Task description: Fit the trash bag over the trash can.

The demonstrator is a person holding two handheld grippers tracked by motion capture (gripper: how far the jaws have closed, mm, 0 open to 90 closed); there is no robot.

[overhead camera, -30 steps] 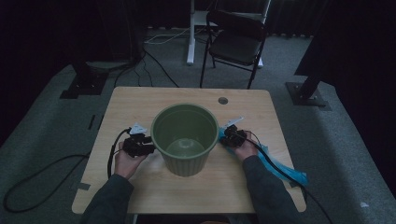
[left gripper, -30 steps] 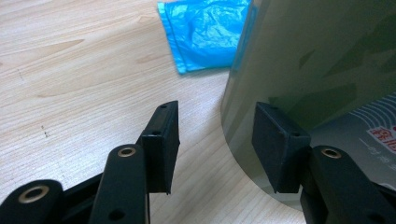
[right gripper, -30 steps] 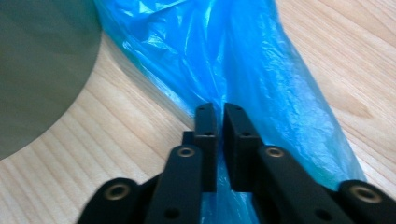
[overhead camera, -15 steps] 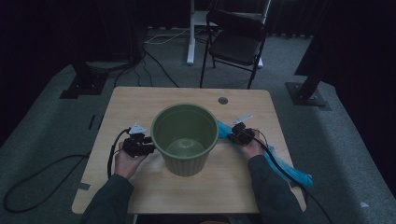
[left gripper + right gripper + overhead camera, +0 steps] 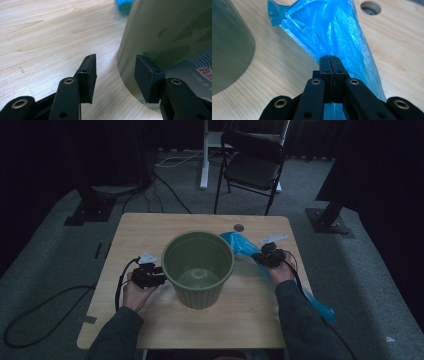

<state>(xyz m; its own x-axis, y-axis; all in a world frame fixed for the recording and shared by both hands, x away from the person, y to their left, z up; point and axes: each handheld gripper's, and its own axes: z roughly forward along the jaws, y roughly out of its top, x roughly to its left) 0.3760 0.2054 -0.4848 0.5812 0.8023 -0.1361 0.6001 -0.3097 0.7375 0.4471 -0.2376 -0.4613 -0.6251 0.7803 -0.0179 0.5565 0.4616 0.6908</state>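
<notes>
Pinching the blue plastic bag (image 5: 337,32) in my right tongs (image 5: 332,58), I aimed for the green bin (image 5: 198,267) rim; left tongs (image 5: 115,72) gaped, straddling its wall.

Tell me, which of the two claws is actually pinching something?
The right gripper: its jaws are pressed shut on the blue plastic bag. The left gripper stands open beside the green bin.
</notes>
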